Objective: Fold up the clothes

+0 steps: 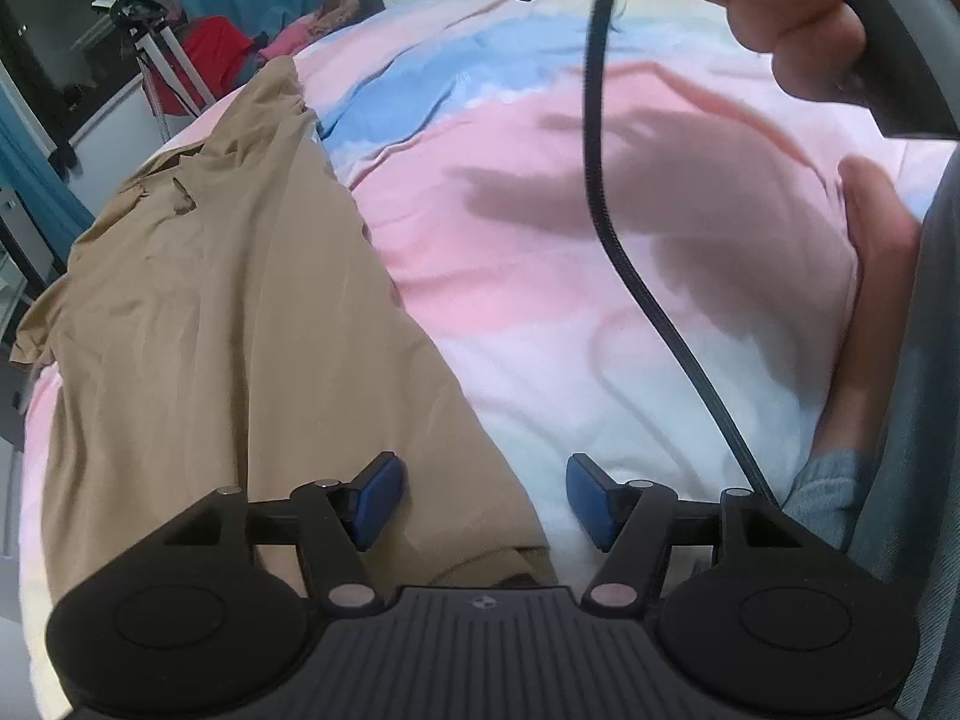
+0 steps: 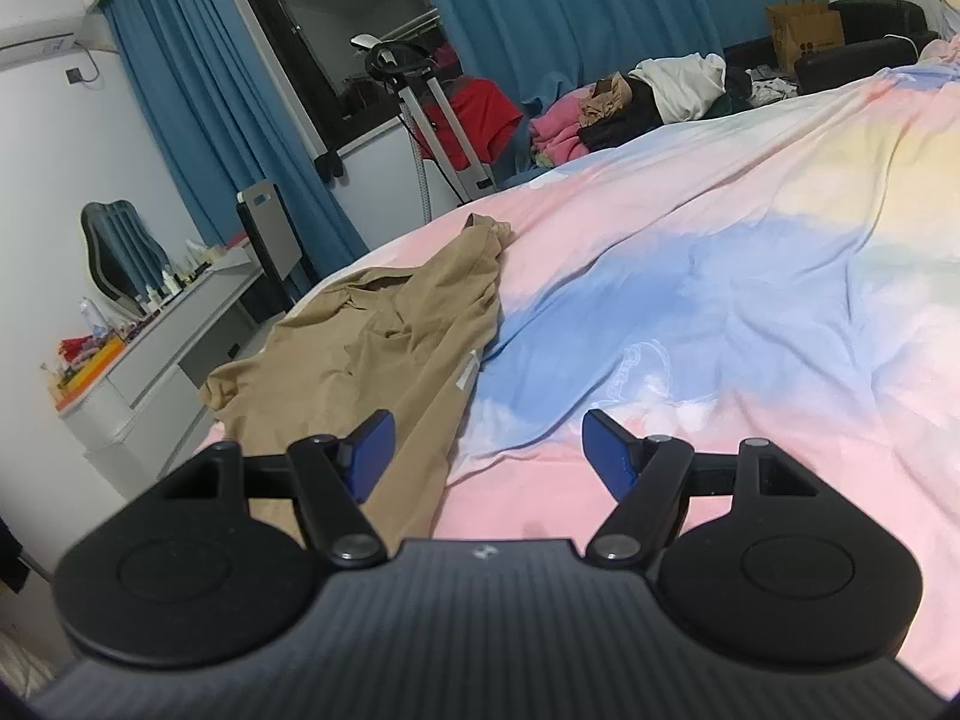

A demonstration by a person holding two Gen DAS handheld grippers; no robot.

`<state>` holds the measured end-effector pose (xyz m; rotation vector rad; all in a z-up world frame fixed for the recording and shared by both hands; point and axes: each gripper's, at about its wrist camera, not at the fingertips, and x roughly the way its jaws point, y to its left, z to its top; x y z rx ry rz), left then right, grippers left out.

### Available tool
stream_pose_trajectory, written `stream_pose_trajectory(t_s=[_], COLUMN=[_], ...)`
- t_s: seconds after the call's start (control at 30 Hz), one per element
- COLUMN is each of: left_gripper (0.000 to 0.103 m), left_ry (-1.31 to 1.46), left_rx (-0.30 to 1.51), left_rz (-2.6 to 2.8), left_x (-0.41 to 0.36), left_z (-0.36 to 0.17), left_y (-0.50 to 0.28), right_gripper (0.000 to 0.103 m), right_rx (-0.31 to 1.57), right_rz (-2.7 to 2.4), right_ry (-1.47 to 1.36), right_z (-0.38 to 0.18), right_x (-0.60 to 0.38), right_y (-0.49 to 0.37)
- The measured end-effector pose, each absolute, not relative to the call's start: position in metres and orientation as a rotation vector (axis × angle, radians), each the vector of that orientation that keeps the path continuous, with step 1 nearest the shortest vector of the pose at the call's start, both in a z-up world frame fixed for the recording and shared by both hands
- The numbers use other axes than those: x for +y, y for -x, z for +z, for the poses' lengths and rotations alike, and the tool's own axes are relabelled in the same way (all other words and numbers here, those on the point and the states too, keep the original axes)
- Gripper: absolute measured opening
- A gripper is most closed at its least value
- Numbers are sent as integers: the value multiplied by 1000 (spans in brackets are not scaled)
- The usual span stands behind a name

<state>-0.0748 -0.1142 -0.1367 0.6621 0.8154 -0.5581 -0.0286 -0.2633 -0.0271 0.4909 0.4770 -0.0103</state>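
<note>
A tan garment [image 1: 228, 312] lies spread along the left side of a bed with a pink, blue and white cover [image 1: 600, 300]. My left gripper [image 1: 483, 498] is open just above the garment's near right edge, nothing between its blue pads. In the right wrist view the same tan garment [image 2: 372, 336] lies crumpled toward the bed's left edge, and my right gripper [image 2: 489, 456] is open over the bed cover [image 2: 720, 300] with its left finger over the garment's near end. A hand [image 1: 780, 0] holding the other gripper shows at the top right of the left wrist view.
A black cable [image 1: 606, 228] hangs across the left wrist view. A pile of clothes [image 2: 648, 102] sits at the bed's far end. A grey desk [image 2: 150, 360] with bottles, a chair [image 2: 114, 252], a metal stand [image 2: 420, 114] and blue curtains [image 2: 600, 12] lie beyond the bed's left side.
</note>
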Motion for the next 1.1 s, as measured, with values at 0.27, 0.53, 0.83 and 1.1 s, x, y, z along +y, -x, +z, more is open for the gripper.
stream_pose_trajectory(t_s=[0.27,0.53,0.83,1.1], left_gripper=[7,5,9,72], left_ry=[-574,-451,-384,-237], left_rx=[803,762,815,693], left_rz=[-516,-577,-599,-552], left_x=[-102,-106,-110,-78], left_z=[-121,-95,-109,-64], left_y=[75,89,83,74], right_gripper=[72,72,72,72], right_rx=[464,413,397,328], right_rz=[-15,-5,17,76], right_ry=[-502,-489,-464,-453], right_z=[-25,-16,-15,-8], right_x=[-267,-269,-263,-253], right_y=[35,42,39,44])
